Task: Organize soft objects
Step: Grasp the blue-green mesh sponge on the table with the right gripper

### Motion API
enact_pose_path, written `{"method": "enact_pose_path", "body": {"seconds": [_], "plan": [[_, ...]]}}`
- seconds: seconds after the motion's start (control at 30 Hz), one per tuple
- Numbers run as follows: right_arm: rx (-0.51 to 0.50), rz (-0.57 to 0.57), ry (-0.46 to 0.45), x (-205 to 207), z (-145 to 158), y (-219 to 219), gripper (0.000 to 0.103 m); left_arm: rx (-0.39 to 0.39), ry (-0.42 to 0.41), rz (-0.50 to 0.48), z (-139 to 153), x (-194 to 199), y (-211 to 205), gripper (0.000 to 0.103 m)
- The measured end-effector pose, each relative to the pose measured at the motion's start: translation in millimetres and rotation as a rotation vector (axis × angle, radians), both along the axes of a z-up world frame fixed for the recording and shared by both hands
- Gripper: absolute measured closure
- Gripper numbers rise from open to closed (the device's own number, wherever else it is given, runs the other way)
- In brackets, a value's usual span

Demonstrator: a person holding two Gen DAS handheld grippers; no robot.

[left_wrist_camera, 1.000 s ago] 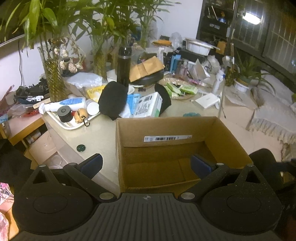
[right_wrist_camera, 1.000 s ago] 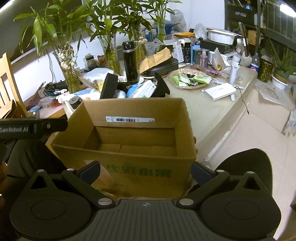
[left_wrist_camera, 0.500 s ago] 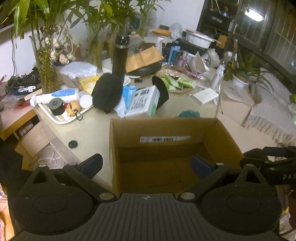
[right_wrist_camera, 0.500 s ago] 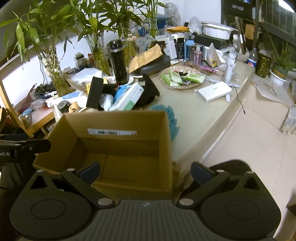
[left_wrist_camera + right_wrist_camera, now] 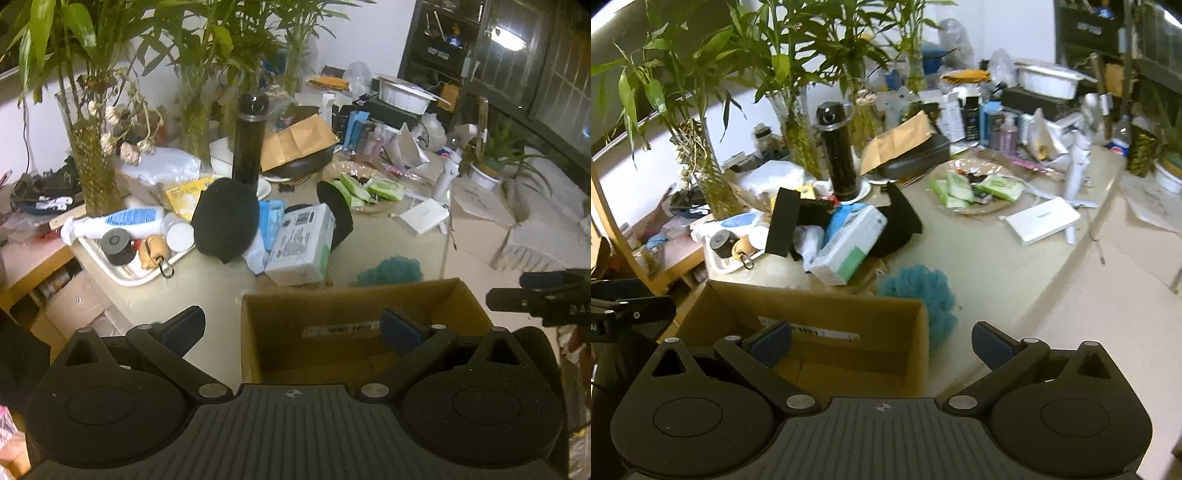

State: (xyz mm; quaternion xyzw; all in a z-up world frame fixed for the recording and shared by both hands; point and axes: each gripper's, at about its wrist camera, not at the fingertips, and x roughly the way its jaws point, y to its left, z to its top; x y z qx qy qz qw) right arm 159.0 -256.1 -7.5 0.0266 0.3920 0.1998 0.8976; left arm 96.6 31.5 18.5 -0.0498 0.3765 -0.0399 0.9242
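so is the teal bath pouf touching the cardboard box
Cannot tell. In the right wrist view the teal bath pouf overlaps the cardboard box corner; contact or a gap behind isn't visible.

Your left wrist camera sits just behind the left gripper (image 5: 291,326) and looks down and forward over the near corner of the table (image 5: 207,291). The cardboard box (image 5: 354,306) lies close in at 6 o'clock, slightly right of centre, and the black flask (image 5: 248,142) stands far off at 12 o'clock. Your right wrist camera sits behind the right gripper (image 5: 881,343), facing the same way from further right, so the box falls at 7 o'clock and the flask at 11 o'clock. Both views share the box, the teal sponge (image 5: 925,291), the flask, the tissue pack (image 5: 849,243) and the plants (image 5: 790,62). Each view catches the other gripper at its edge.
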Motion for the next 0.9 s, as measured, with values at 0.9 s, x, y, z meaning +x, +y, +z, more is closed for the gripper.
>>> {"method": "enact_pose_path", "body": {"seconds": [0.9], "plan": [[0.115, 0.044, 0.166, 155.2, -65.5, -17.5, 0.023, 0.008, -0.089, -0.015, -9.0, 26.5, 34.2, 0.000]]}}
